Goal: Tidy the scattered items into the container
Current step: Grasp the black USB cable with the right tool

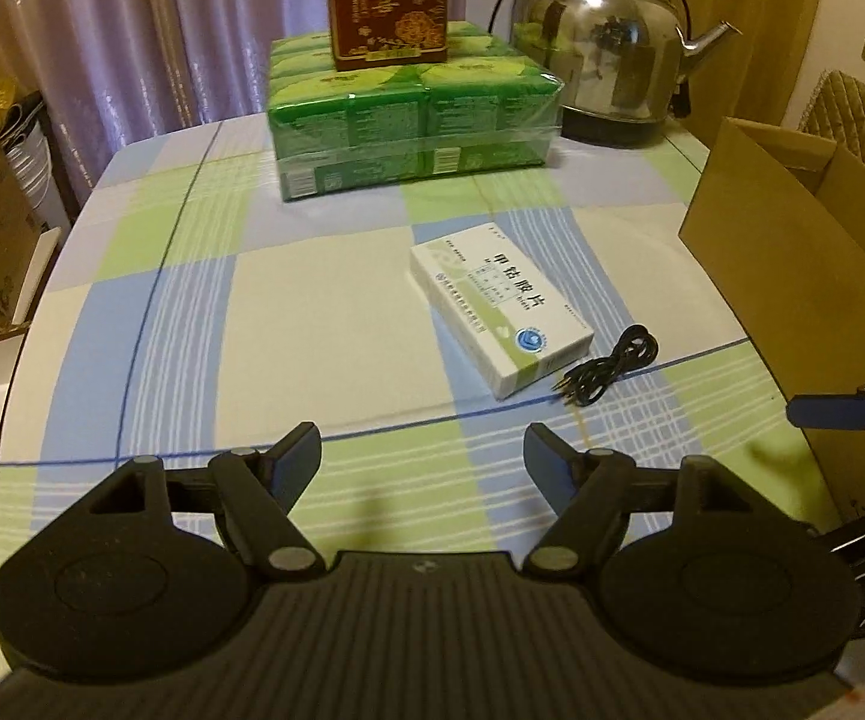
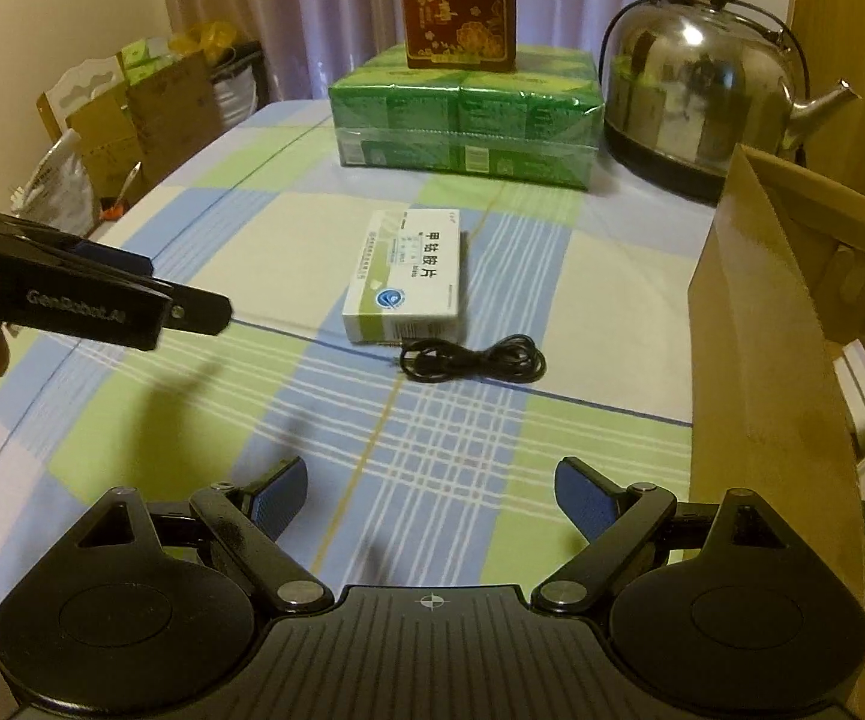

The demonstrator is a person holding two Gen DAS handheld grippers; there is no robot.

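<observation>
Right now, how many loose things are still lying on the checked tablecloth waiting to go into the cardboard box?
2: a white-and-green medicine carton mid-table, and a coiled black cable just in front of it. More may be hidden behind the brown cardboard box.

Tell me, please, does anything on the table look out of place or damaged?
Nothing looks damaged or spilled. Only the white medicine box and the coiled black cable lie loose on the tablecloth, outside the cardboard box. Both tools are open and empty.
</observation>
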